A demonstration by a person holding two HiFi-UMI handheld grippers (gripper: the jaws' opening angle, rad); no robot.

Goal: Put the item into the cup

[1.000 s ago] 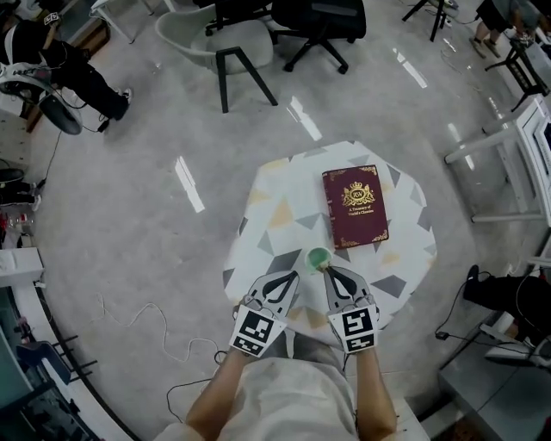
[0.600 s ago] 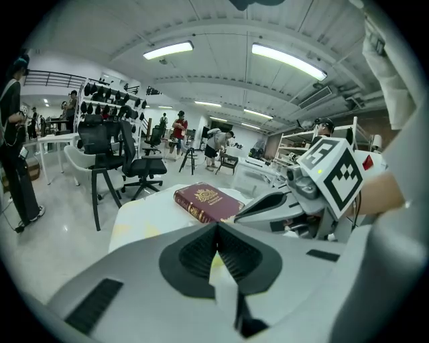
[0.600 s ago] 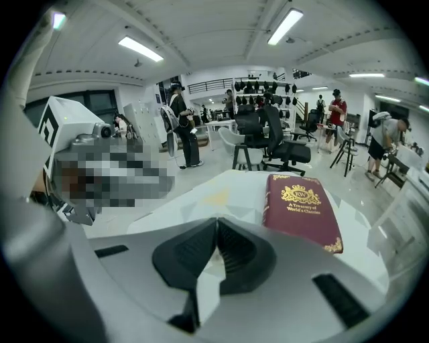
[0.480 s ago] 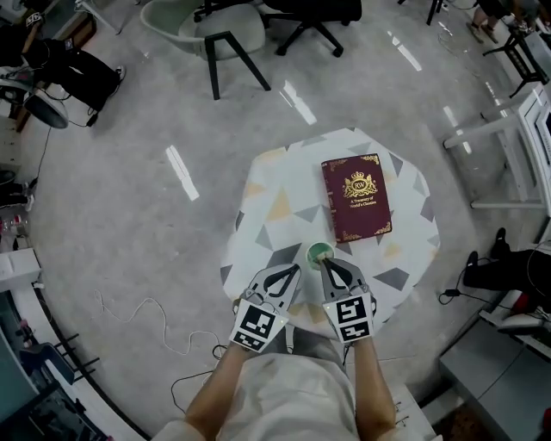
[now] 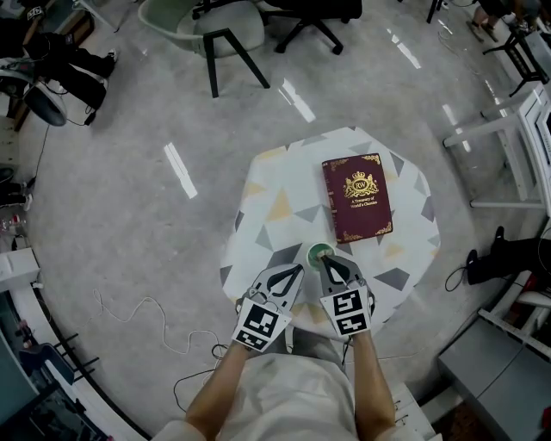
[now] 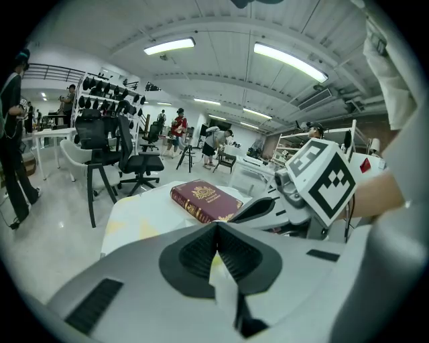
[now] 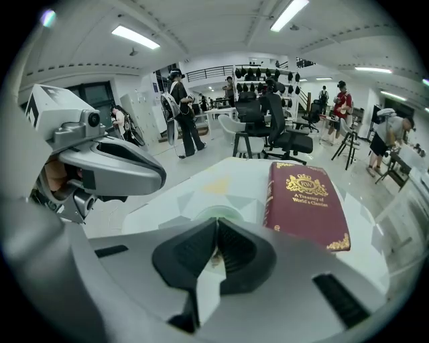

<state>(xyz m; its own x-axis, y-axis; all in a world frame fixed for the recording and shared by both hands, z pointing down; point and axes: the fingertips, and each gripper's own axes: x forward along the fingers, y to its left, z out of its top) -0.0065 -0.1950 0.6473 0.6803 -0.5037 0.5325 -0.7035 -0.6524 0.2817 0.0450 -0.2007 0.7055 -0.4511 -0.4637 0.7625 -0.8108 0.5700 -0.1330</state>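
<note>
Pale green round cup [image 5: 319, 251] stands on the near half of the small table [image 5: 267, 185], which carries a white cloth printed with grey and yellow triangles. Just beyond the cup lies a maroon hardcover book with a gold crest [image 5: 357, 197], flat, cover up. Whether its near corner touches the cup cannot be told.

Right gripper [image 5: 325, 262]: the tips are at the cup's near rim and cover part of it in the head view. In the right gripper view the black ribbed pads are pressed together. A small tan item [image 7: 215, 257] is pinched between them; its kind cannot be made out. The cup rim shows directly past the tips.

Left gripper [image 5: 298, 270]: it sits beside the right gripper, with its tips just left of the cup and apart from it. In the left gripper view its pads meet and nothing is between them. Only the tablecloth shows through the slit below.

Surroundings:
- A black office chair [image 5: 314, 13] and a pale shell chair on black legs [image 5: 202, 26] stand on the glossy grey floor beyond the table.
- A thin white cable [image 5: 142, 314] trails on the floor at the left.
- A white desk frame [image 5: 508, 129] stands at the right.
- Standing people and more black chairs show far behind in both gripper views.
</note>
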